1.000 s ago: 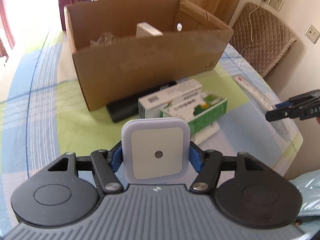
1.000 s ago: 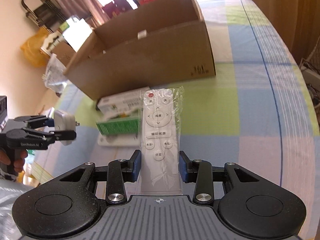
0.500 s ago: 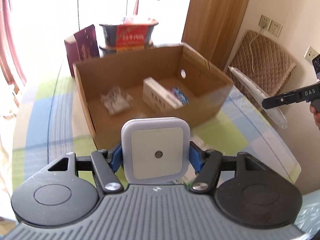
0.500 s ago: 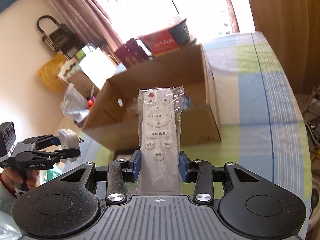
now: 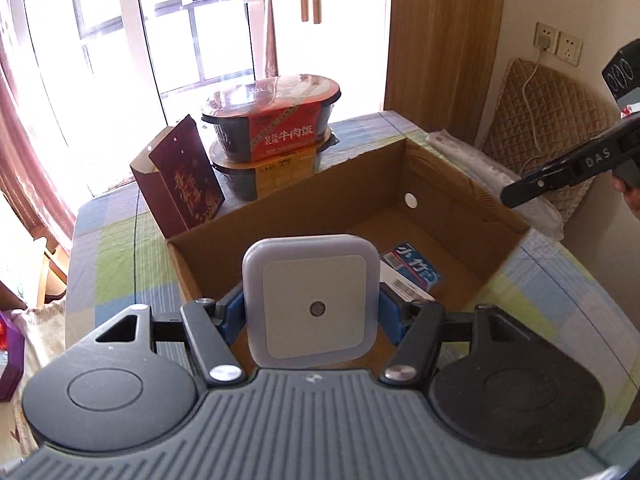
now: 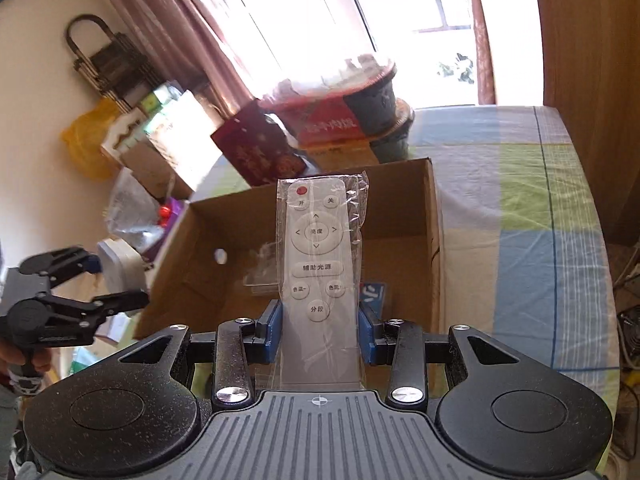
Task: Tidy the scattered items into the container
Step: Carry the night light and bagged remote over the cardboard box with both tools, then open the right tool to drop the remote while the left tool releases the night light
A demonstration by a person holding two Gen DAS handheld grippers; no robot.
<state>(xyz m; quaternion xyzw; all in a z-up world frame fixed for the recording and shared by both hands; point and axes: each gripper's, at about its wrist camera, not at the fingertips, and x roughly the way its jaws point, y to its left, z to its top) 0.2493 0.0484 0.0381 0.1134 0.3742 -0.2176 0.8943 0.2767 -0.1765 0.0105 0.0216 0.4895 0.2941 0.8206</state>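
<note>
cardboard box (image 5: 460,216) sits open on the checked tablecloth (image 5: 116,264), holding a blue-labelled packet (image 5: 416,268) and a clear wrapper (image 6: 260,276). left gripper (image 5: 312,312) hangs above the box's near edge, blue pads (image 5: 232,316) pinching a white square night light (image 5: 312,300). right gripper (image 6: 318,332) hangs above the opposite side, pads pressed on a white remote (image 6: 316,256) sealed in a clear sleeve. behind the box stand a dark red carton (image 5: 180,176) and two stacked instant meal bowls (image 5: 276,128).
</note>
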